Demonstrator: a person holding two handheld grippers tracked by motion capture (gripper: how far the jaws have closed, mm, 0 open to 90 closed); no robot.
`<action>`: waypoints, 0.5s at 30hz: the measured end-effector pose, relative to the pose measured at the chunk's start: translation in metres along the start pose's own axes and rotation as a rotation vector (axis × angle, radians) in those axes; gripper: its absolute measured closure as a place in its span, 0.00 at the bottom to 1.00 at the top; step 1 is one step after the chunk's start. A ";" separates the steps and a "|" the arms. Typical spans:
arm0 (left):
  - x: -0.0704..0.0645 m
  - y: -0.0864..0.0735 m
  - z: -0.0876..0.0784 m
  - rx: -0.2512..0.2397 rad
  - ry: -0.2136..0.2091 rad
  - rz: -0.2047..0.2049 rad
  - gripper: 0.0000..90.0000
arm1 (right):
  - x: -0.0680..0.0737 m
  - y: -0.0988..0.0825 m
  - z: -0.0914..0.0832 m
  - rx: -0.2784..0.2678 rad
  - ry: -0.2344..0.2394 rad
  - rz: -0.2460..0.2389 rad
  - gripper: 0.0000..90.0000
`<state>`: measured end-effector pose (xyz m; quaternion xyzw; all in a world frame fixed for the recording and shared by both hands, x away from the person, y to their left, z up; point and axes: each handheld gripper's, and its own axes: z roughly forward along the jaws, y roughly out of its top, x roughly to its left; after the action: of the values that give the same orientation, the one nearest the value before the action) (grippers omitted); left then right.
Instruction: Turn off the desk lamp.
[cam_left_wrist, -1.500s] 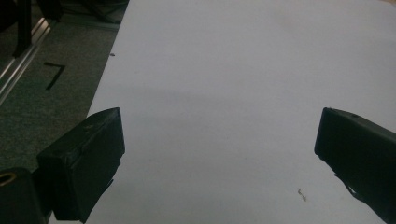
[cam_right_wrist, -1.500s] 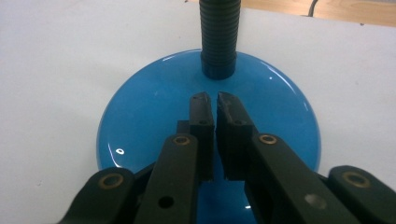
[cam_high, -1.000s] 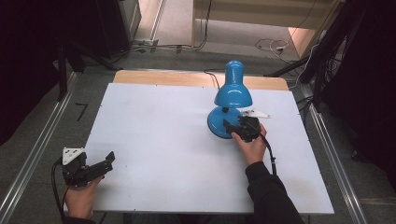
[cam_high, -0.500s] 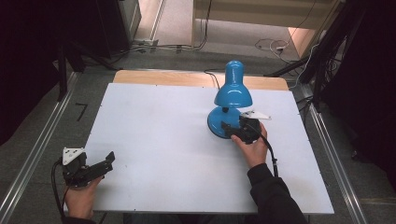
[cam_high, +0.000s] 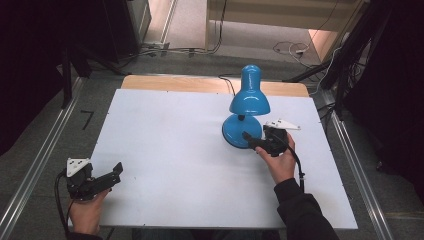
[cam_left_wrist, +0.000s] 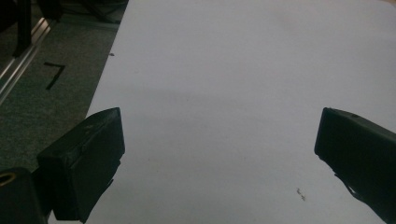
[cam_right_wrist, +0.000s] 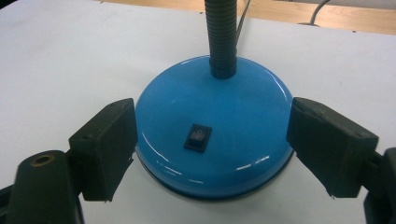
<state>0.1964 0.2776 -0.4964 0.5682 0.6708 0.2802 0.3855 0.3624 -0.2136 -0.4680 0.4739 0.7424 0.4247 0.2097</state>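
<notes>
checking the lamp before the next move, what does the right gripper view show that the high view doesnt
Right gripper view alone: the black rocker switch on the lamp base and the ribbed grey neck, with the open jaws apart from the base. High view alone: the blue shade, the left gripper and the table's edges. Both: base and white tabletop.

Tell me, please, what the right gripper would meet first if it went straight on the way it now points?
Most likely the lamp's blue base. The right gripper has just been opening; its jaws stand wide on either side of the dome, apparently without pressing it. The black rocker switch sits almost dead ahead, though depth is hard to judge.
</notes>
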 end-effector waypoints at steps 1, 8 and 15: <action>0.000 0.000 0.000 0.000 0.000 0.000 0.02 | -0.001 -0.001 -0.002 0.000 -0.001 0.001 0.17; 0.000 0.000 0.000 0.000 0.001 0.001 0.02 | -0.009 -0.007 -0.013 0.001 -0.007 0.004 0.17; 0.000 0.000 0.000 0.001 0.002 0.001 0.02 | -0.019 -0.014 -0.023 0.006 -0.019 0.016 0.16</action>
<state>0.1963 0.2775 -0.4964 0.5686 0.6711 0.2805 0.3842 0.3471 -0.2426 -0.4685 0.4847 0.7378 0.4194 0.2119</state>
